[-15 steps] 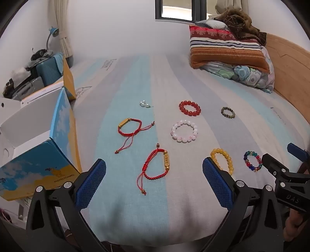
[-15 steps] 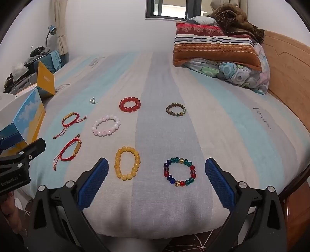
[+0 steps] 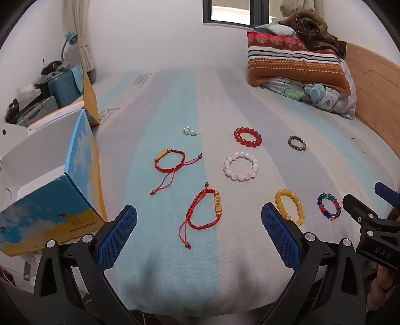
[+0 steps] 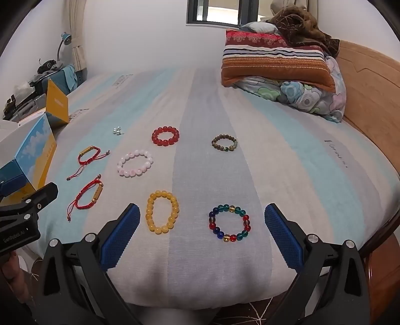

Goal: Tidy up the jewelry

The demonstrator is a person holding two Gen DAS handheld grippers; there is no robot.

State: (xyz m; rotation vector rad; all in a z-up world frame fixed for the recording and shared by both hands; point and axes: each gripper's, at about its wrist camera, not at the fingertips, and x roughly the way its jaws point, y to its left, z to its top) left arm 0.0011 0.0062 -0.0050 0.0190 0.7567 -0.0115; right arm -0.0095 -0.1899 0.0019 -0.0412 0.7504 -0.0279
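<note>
7 bracelets (image 4: 162,211) on the striped bed (image 4: 300,155).

A blue-and-yellow box (image 3: 50,215) stood open just left of the left finger in the left wrist view, its white lid (image 3: 37,147) raised behind it. Far ahead of the fingers and to the right, a striped pillow (image 4: 275,62) lay on a floral quilt (image 4: 307,97) against the wooden headboard (image 4: 370,82), with a brown blanket (image 4: 300,22) heaped on top. A dark-framed window (image 3: 230,12) sat in the white wall straight ahead.
</note>
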